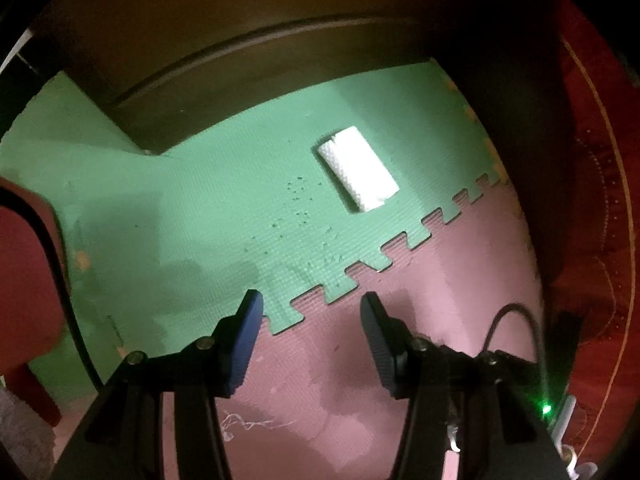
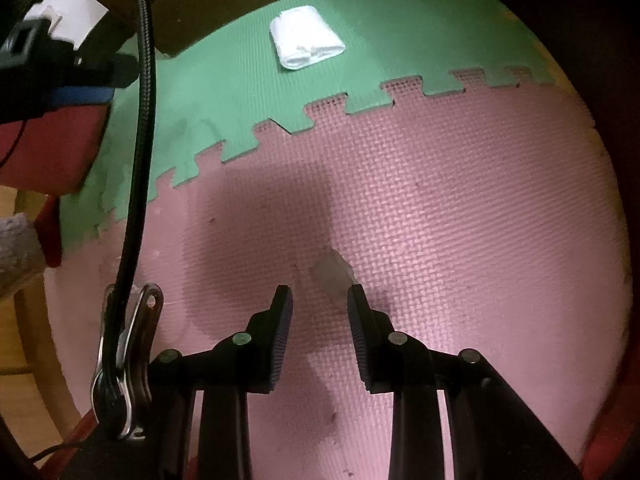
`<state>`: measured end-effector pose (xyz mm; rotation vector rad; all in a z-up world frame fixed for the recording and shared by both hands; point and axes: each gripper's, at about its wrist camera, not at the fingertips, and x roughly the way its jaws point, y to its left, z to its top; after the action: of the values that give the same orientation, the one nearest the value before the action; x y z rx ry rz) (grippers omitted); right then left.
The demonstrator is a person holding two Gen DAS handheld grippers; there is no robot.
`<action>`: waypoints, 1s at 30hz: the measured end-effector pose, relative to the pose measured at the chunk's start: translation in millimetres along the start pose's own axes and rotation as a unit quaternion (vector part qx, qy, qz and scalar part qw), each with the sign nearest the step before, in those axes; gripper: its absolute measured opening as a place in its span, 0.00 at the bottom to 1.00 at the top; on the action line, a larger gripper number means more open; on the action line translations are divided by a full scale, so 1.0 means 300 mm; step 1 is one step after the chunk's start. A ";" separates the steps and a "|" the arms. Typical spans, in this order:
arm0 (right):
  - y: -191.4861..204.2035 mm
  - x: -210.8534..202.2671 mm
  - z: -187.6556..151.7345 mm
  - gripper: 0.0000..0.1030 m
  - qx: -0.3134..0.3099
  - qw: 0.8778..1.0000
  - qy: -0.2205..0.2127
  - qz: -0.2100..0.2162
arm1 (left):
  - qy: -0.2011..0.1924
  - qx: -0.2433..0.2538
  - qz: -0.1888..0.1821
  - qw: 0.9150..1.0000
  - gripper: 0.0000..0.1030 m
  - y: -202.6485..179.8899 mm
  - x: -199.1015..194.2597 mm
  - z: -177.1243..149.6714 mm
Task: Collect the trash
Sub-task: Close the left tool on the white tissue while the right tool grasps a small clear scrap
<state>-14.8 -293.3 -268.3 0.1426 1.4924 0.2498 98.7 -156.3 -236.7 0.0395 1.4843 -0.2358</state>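
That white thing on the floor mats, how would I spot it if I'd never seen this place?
Find the foam floor mats: a green mat interlocked with a pink mat along a toothed seam. On the green one, a little way from that seam, lies a folded white tissue. It is the only bright white, rectangular thing on the mats.

This looks like a home floor, perhaps a play corner: interlocking textured foam puzzle mats, one green (image 1: 192,200) and one pink (image 2: 440,220), join along a toothed seam beside dark wooden furniture (image 1: 260,60), a red patterned cloth (image 1: 592,200) and a strip of wood flooring (image 2: 16,344).
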 end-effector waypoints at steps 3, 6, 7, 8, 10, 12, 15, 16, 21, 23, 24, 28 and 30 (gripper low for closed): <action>-0.012 0.002 -0.003 0.29 0.016 1.000 -0.015 0.013 | -0.002 0.006 -0.005 1.000 0.52 -0.026 0.026 0.021; -0.026 -0.003 -0.012 0.24 0.023 0.999 -0.024 0.013 | -0.004 0.010 -0.006 1.000 0.52 -0.052 0.054 0.046; -0.034 -0.005 -0.013 0.22 0.026 0.999 -0.027 0.014 | -0.004 0.009 -0.007 1.000 0.52 -0.059 0.063 0.053; -0.044 -0.009 -0.019 0.20 0.032 0.999 -0.030 0.015 | -0.004 0.009 -0.009 1.000 0.52 -0.067 0.074 0.061; -0.070 -0.015 -0.030 0.19 0.050 0.998 -0.037 0.025 | -0.005 0.004 -0.011 1.000 0.52 -0.081 0.094 0.079; -0.084 -0.017 -0.040 0.19 0.065 0.996 -0.042 0.034 | -0.006 -0.003 -0.014 1.000 0.52 -0.096 0.123 0.105; -0.088 -0.023 -0.047 0.19 0.068 0.996 -0.047 0.035 | -0.013 -0.012 -0.017 1.000 0.52 -0.116 0.158 0.153; -0.090 -0.029 -0.053 0.19 0.066 0.996 -0.048 0.032 | -0.016 -0.013 -0.015 1.000 0.52 -0.123 0.166 0.168; -0.074 -0.027 -0.054 0.19 0.063 0.996 -0.052 0.020 | -0.019 -0.013 0.003 1.000 0.52 -0.152 0.226 0.242; -0.063 -0.024 -0.062 0.19 0.062 0.997 -0.054 0.016 | -0.014 -0.013 0.014 1.000 0.52 -0.159 0.253 0.265; -0.060 -0.027 -0.063 0.19 0.059 0.997 -0.055 0.013 | -0.011 -0.014 0.020 1.000 0.52 -0.160 0.268 0.277; -0.045 -0.029 -0.065 0.19 0.054 0.997 -0.057 0.000 | 0.005 -0.025 0.036 0.999 0.52 -0.162 0.321 0.305; -0.038 -0.025 -0.066 0.19 0.058 0.997 -0.056 -0.003 | 0.017 -0.033 0.037 0.999 0.52 -0.158 0.345 0.310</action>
<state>-34.0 -307.3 -265.4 0.2417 1.3953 0.1468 188.4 -232.2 -325.2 0.0451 1.5200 -0.1267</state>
